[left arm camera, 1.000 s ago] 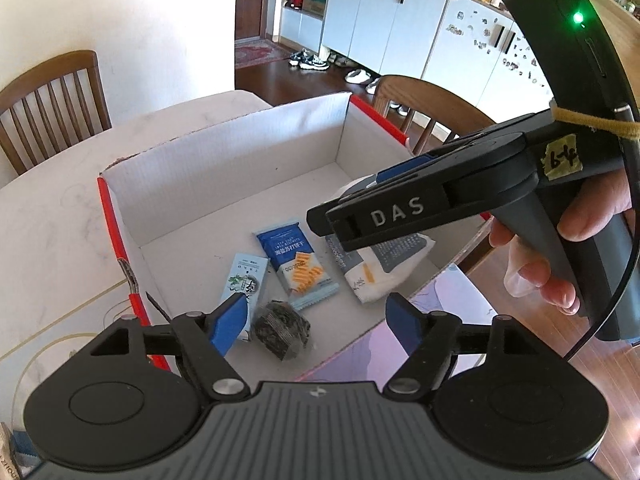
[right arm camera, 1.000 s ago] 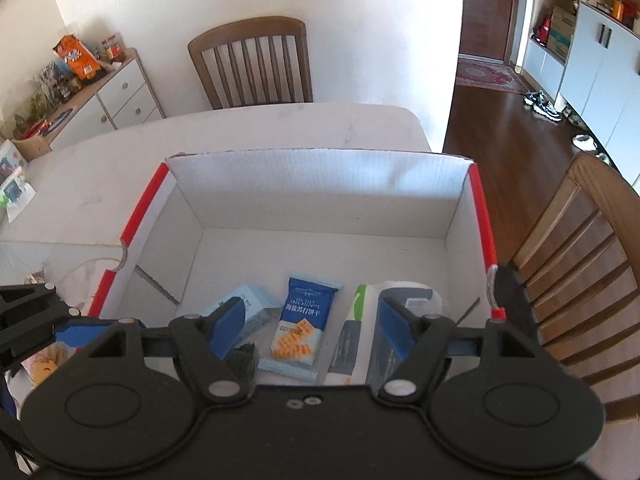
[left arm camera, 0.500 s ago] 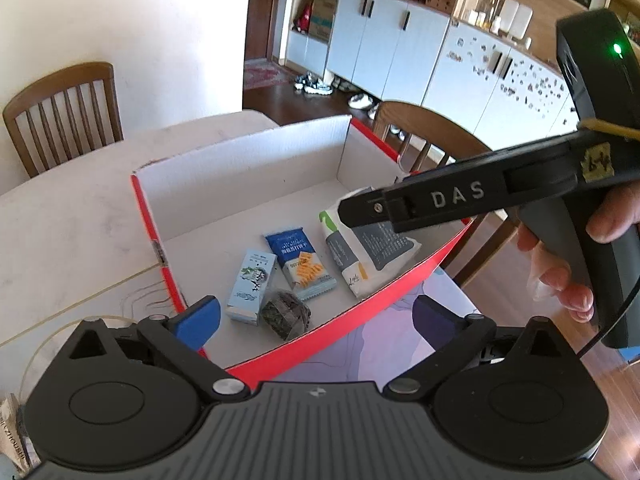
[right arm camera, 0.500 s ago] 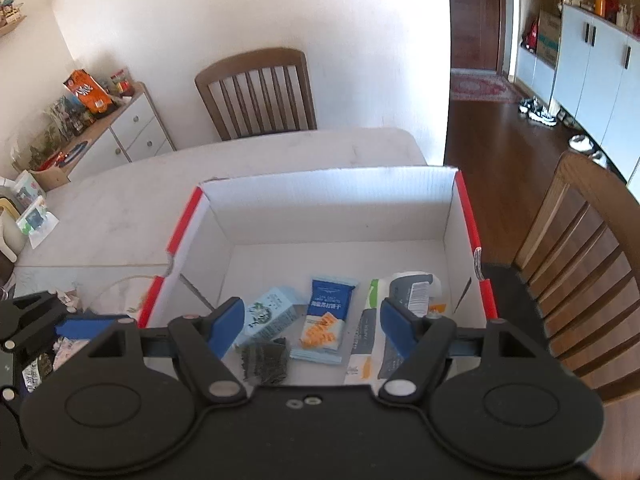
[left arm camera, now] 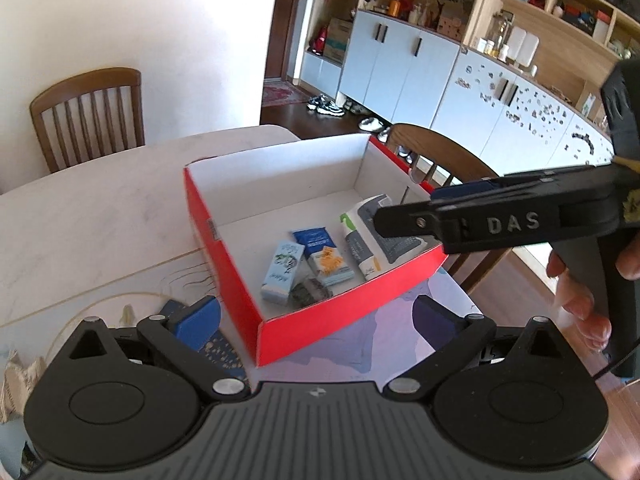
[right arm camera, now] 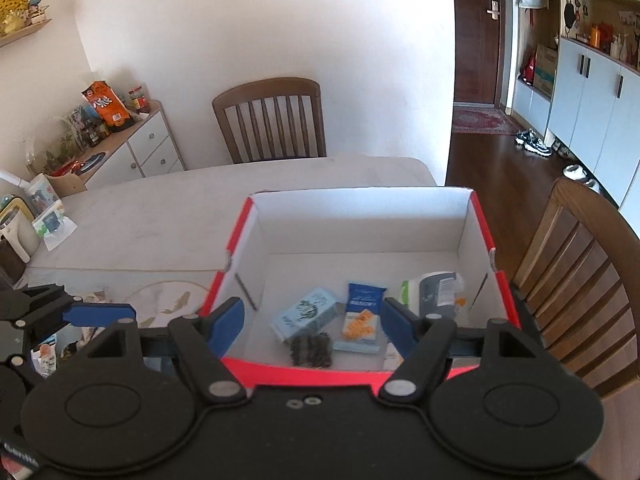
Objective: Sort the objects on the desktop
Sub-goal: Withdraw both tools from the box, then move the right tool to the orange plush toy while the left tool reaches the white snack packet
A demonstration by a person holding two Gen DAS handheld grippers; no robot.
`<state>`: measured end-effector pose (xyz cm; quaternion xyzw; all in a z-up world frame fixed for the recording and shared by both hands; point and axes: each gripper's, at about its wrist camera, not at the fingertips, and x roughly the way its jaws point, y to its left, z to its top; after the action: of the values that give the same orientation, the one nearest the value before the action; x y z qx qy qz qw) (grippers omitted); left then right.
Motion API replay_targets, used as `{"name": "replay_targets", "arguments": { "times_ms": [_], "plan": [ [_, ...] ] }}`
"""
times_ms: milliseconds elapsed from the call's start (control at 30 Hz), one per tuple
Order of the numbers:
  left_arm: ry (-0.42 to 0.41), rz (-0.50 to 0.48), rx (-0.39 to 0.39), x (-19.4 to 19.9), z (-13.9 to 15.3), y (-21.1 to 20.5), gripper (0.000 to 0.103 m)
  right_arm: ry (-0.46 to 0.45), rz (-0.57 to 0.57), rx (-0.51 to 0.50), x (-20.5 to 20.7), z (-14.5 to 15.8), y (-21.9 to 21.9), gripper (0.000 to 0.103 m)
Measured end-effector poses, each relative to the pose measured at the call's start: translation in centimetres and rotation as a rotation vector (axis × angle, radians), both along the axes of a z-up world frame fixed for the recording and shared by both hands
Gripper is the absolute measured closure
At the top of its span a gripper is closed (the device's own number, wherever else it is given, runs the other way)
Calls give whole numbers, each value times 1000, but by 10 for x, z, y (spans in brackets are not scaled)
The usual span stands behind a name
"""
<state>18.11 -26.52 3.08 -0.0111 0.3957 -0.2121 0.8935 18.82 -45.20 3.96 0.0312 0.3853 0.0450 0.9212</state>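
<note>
A red cardboard box with a white inside (left arm camera: 304, 324) (right arm camera: 482, 224) stands on the table. In it lie a light blue carton (left arm camera: 282, 266) (right arm camera: 308, 314), a blue and orange snack packet (left arm camera: 324, 254) (right arm camera: 362, 314), a white and grey pack (left arm camera: 368, 240) (right arm camera: 436, 290) and a dark crumpled item (left arm camera: 308, 292) (right arm camera: 312, 348). My left gripper (left arm camera: 316, 320) is open and empty, held back from the box's near corner. My right gripper (right arm camera: 312, 320) is open and empty above the box's near wall; it also shows in the left wrist view (left arm camera: 480, 216).
Loose items lie on the table left of the box (right arm camera: 52, 348). A dark blue patterned object (left arm camera: 216, 348) sits under my left finger. Wooden chairs stand at the far side (right arm camera: 272, 120) and at the right (right arm camera: 580, 272). A purple mat (left arm camera: 360, 344) lies before the box.
Both grippers have pulled back and up from the box, which now looks smaller and farther. The left gripper's jaws have opened wider. The items in the box have not moved.
</note>
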Motion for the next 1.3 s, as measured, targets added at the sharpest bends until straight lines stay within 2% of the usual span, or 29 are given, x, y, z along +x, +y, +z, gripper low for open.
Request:
{"name": "replay_targets", "arguments": {
  "times_ms": [567,967,1300],
  "plan": [
    [-76,42,10,-47,2,86,0,-8,9,-22,-35,-16,88,28],
    [-92,158,14,-78,-10,165,0,-1,52,-54,-44,-40,164,28],
    [-58,303,20,-97,-31,233,0,43,55,-70,-44,-64,192,28]
  ]
}}
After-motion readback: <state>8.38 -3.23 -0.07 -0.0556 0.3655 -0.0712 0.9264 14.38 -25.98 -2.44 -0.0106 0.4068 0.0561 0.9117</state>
